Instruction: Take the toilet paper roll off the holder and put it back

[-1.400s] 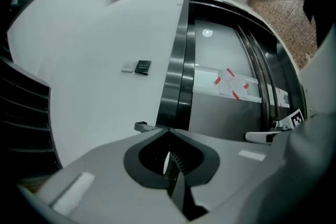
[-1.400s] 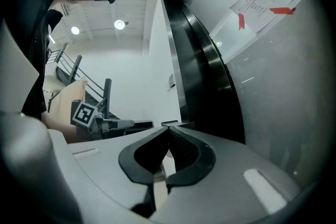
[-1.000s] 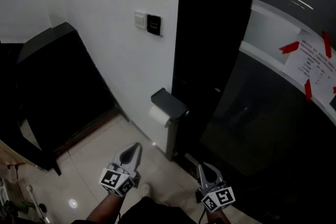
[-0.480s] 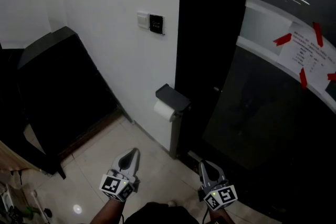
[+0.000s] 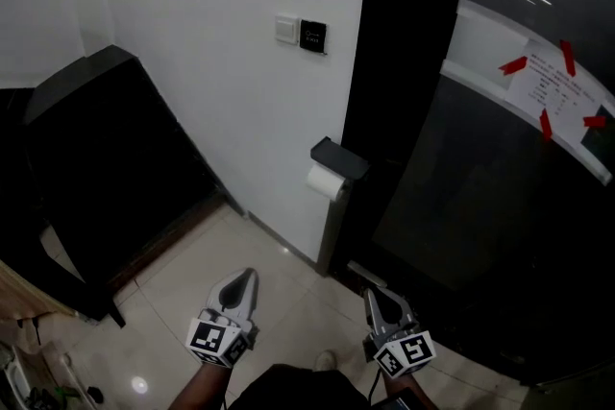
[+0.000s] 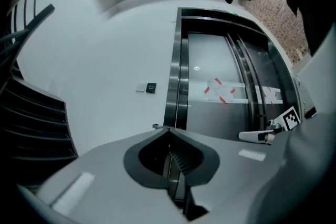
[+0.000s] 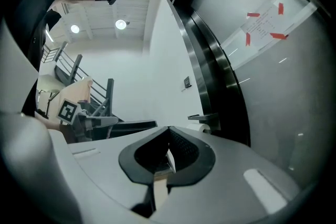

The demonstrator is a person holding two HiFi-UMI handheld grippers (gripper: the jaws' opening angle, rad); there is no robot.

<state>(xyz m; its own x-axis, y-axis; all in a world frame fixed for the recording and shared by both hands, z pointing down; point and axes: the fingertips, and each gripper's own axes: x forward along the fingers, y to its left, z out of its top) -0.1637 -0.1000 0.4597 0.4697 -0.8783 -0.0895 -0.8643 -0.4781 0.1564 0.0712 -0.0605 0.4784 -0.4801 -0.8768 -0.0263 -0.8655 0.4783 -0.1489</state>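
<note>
The left gripper (image 5: 242, 285) has its jaws pressed together with nothing between them. The right gripper (image 5: 378, 304) is closed and empty too, so neither of the 2 holds anything. Ahead of both and well apart from them, 1 toilet paper roll (image 5: 325, 180) sits on its holder (image 5: 338, 158). Farther ahead are 2 switch plates (image 5: 299, 33), 1 white and 1 black. Ahead and right of the right gripper, 1 paper notice (image 5: 562, 91) carries 4 red tape strips (image 5: 512, 64).

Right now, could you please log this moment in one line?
phase: pre-grasp | left claw: shut, empty | right claw: shut, empty | toilet paper roll: on holder, untouched
</note>
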